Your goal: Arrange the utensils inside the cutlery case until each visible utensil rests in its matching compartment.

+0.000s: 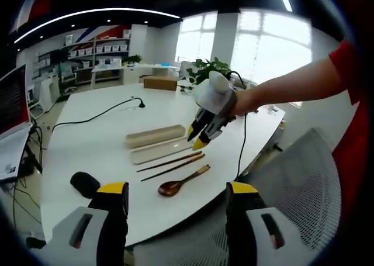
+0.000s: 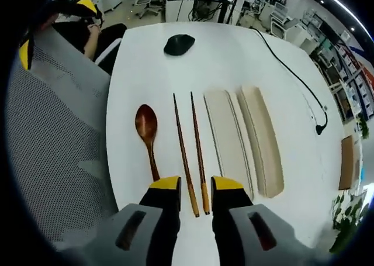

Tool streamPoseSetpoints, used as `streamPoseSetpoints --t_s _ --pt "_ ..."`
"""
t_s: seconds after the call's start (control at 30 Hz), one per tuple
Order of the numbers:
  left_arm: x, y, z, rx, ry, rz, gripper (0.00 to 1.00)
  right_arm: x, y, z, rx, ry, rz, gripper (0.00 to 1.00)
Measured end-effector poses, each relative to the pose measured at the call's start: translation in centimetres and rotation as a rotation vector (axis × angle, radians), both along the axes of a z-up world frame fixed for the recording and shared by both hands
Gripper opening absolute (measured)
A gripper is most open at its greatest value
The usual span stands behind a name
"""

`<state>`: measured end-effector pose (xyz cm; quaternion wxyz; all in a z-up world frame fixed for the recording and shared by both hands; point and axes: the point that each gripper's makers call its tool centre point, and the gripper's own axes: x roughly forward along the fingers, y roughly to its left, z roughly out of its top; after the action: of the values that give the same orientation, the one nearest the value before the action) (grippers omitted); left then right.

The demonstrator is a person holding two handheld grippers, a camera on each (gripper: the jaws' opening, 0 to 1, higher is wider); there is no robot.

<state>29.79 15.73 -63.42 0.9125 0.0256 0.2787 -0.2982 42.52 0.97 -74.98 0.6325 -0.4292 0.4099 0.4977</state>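
Right gripper (image 2: 195, 187), jaws spread, hangs over two dark wooden chopsticks (image 2: 191, 152) on the white table (image 2: 146, 67) beside the beige cutlery case (image 2: 231, 140); they're close together, so I reckon grabbing both could scatter them.

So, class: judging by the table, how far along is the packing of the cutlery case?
Barely started. Done: the case lies open beside its lid. In hand: the right gripper hangs over the chopsticks, fingers open. Left: chopsticks and spoon remain on the table.
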Motion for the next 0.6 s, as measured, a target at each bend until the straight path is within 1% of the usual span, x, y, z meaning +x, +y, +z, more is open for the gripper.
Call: streamPoseSetpoints --t_s 0.1,0.2,0.33,0.43,0.53,0.6 --pt "0.0 -0.1 0.0 0.001 -0.004 -0.007 0.69 0.0 0.2 -0.5 -0.026 -0.009 0.048 0.16" --pt "-0.1 -0.1 -0.1 0.004 0.0 -0.014 0.7 -0.1 0.9 -0.5 -0.021 0.003 0.073 0.16" --pt "-0.1 -0.1 -0.2 0.008 0.002 -0.012 0.69 -0.2 1.6 -0.6 -0.012 0.039 0.08 0.13" --pt "-0.1 0.0 -0.2 0.006 0.004 -0.01 0.69 -0.1 1.9 -0.6 -0.019 0.022 0.109 0.14" --pt "0.0 0.0 -0.2 0.007 0.003 -0.005 0.69 -0.3 2.0 -1.0 -0.024 0.037 0.121 0.13" --pt "0.0 0.0 -0.3 0.007 0.004 -0.004 0.69 -0.2 1.9 -1.3 -0.038 0.037 0.126 0.13"
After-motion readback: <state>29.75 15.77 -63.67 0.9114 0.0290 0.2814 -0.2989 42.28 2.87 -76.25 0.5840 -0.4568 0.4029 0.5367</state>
